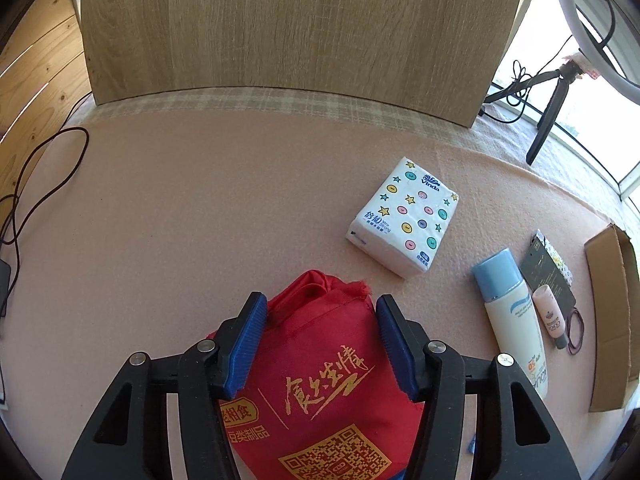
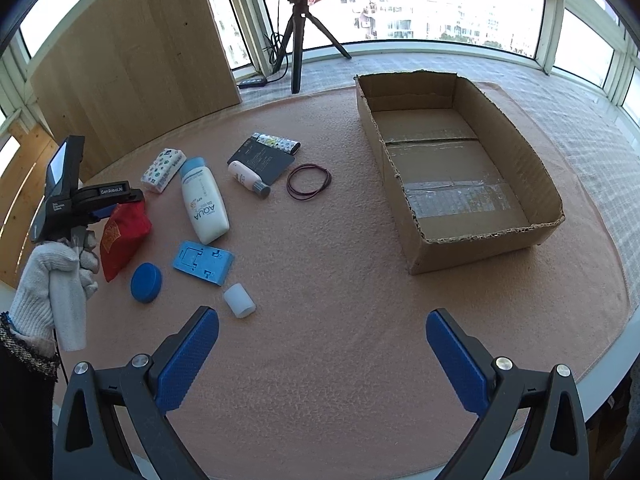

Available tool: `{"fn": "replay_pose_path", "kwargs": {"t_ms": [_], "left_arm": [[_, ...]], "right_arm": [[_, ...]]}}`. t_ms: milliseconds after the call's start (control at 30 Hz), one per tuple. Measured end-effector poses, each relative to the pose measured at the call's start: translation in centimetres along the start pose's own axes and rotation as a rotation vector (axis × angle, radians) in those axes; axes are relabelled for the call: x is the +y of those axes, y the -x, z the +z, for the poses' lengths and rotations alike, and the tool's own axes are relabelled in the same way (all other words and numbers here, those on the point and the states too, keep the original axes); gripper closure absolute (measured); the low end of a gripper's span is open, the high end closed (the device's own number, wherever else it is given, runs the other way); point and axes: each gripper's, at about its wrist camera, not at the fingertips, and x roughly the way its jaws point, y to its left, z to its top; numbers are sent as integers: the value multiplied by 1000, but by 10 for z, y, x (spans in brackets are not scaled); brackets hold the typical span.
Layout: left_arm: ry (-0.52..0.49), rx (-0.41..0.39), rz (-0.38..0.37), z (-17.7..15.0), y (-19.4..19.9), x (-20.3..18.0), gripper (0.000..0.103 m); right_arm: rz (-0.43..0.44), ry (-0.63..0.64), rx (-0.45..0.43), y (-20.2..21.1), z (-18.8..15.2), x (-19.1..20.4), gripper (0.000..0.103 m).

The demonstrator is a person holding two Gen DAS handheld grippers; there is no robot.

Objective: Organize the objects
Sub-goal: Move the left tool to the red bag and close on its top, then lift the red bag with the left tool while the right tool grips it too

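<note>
Pink mat [image 2: 340, 320] — left gripper [image 1: 320, 320] pads touch red bag [image 1: 320, 380], grip unclear; right gripper [image 2: 322, 356] wide open.

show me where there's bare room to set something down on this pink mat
Free: the cardboard box floor, the mat between the box and the right tool, and the stretch between the wooden board and the tissue pack. Crowded: the cluster from the red bag to the hair ties.

you've got a red bag [image 1: 320, 360] printed in gold, a white tissue pack [image 1: 404, 216] dotted with pastel circles and stars, a white bottle [image 2: 202, 204] capped pale blue, and a plain brown cardboard box [image 2: 460, 168].
</note>
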Motion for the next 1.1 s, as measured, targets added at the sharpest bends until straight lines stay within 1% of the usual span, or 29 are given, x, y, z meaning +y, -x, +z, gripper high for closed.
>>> {"fn": "replay_pose_path", "kwargs": {"t_ms": [233,433,600,767,833,900,1000,1067,1100], "left_arm": [[42,15,-37,-31,13,24,42],[57,25,-70,-70,30,32,42],[70,33,-94,-103,46,31,42],[35,43,-111,-138,61,20,42],[14,52,-122,-147,66,15,42],[-4,47,-110,-152,74,13,42],[-3,16,-97,-153,91,17,35],[3,0,-94,-156,103,25,25],[11,-5,-93,-158,107,30,23]], "right_arm": [[34,44,3,-3,3,20,0],[58,71,6,-5,4,32,0],[72,83,8,-6,4,37,0],[87,96,12,-7,2,43,0],[94,100,15,-8,1,45,0],[102,108,20,-9,0,48,0],[122,130,27,-12,-1,55,0],[144,152,32,-15,-1,62,0],[157,163,35,-16,-1,66,0]]}}
